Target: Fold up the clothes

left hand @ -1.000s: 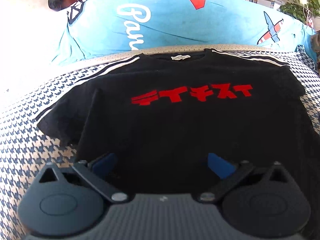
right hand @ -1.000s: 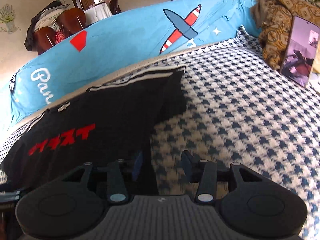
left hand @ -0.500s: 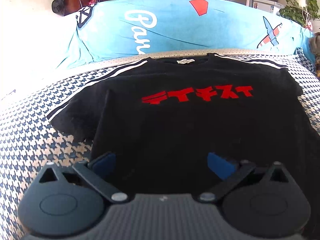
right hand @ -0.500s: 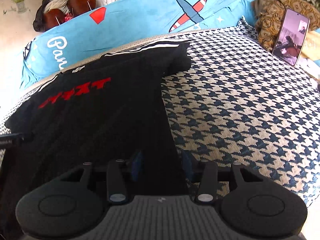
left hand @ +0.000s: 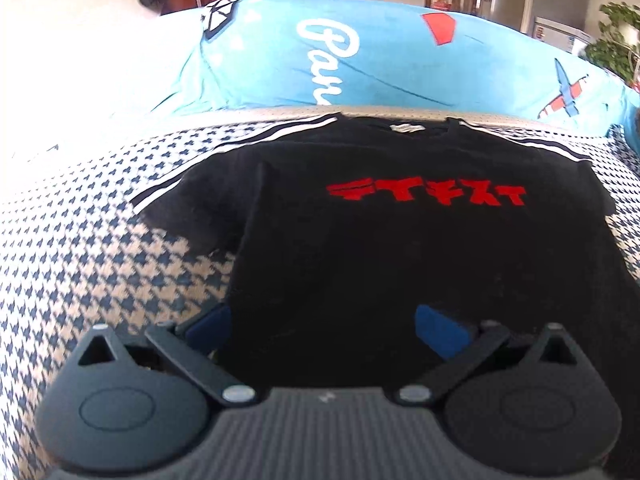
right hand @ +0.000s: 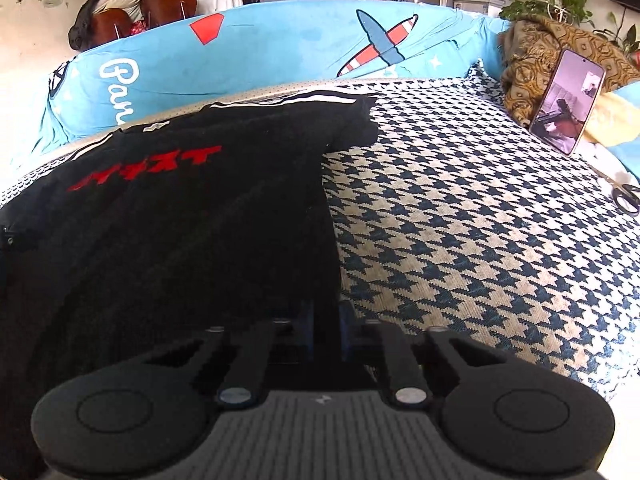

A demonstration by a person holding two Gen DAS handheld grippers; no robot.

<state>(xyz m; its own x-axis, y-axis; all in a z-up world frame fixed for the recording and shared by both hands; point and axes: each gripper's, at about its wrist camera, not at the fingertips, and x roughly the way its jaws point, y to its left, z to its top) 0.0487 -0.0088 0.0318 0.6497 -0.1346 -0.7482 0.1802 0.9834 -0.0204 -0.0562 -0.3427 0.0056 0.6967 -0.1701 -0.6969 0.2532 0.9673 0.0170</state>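
Your right gripper (right hand: 324, 320), which stood half open over the shirt (right hand: 180, 216) hem a second ago, is now closing, its blue pads nearly together with the shirt's right bottom edge between them, so you look set to lift that corner for the first fold. Your left gripper (left hand: 322, 324) has slid toward the shirt's left side and hangs wide open over the hem, holding nothing, one pad at the side edge. Both point steeply down at the shirt, spread face up on the houndstooth cover (right hand: 480, 240).
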